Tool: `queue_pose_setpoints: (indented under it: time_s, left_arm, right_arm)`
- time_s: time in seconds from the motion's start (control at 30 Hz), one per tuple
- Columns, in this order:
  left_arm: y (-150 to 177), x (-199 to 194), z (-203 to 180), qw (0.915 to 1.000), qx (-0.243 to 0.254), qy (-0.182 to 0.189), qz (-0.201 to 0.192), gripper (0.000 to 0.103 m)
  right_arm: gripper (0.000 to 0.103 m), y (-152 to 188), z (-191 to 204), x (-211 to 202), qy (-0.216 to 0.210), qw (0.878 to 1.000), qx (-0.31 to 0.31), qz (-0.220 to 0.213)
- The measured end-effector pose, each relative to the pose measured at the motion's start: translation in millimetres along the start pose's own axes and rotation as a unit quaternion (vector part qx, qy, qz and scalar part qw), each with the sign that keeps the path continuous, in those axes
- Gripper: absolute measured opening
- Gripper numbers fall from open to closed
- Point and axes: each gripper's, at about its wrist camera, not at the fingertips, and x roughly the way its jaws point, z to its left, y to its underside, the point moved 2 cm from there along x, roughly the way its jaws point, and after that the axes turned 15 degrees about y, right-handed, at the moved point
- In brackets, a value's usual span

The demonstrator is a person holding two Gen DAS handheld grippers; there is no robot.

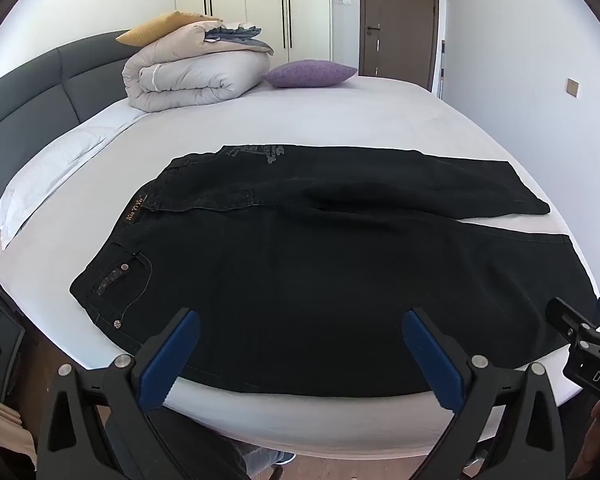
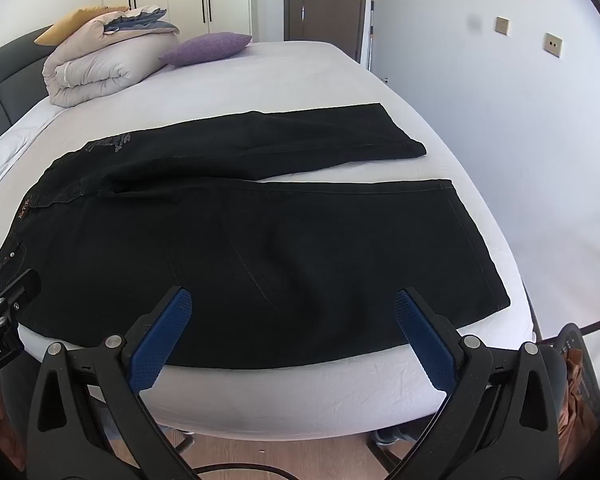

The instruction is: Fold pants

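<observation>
Pants [image 1: 320,280]: black jeans that I saw spread flat on the white bed [image 1: 340,120], waist to the left, legs running right, near leg along the bed's front edge.
Left wrist, writing: a brown waistband patch [image 1: 134,211] carried small lettering I could not read; a grey print [image 1: 260,153] sat on the far hip, also unreadable.
Left wrist, tongs: my left gripper [image 1: 300,354] stood with its blue pads wide apart above the near hem side of the jeans, nothing between them.
Left wrist, only here: the front pocket with rivets [image 1: 120,276] showed plainly; the right gripper [image 1: 580,332] poked in at the right edge, its body marked "DAS".
Right wrist, pants [image 2: 260,260]: both leg cuffs were in full sight, the far leg angled away from the near one.
Right wrist, tongs: my right gripper [image 2: 292,338] was spread open over the near leg, gripping nothing.
Right wrist, only here: the left gripper's [image 2: 8,304] body read "obot.AI", the first letters cut off.
Both views, background: a folded duvet [image 1: 192,72] and a purple cushion [image 1: 308,73] lay at the headboard end.
</observation>
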Motion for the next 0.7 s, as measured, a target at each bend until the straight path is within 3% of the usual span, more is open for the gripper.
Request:
queue_pose_setpoints:
  time_s: [0.7]
  left_arm:
    - [1.0,2.5,0.9,1.0,0.003,0.0,0.003,0.103]
  right_arm:
    - [0.103,0.6,0.6,0.1,0.002,1.0,-0.002,-0.003]
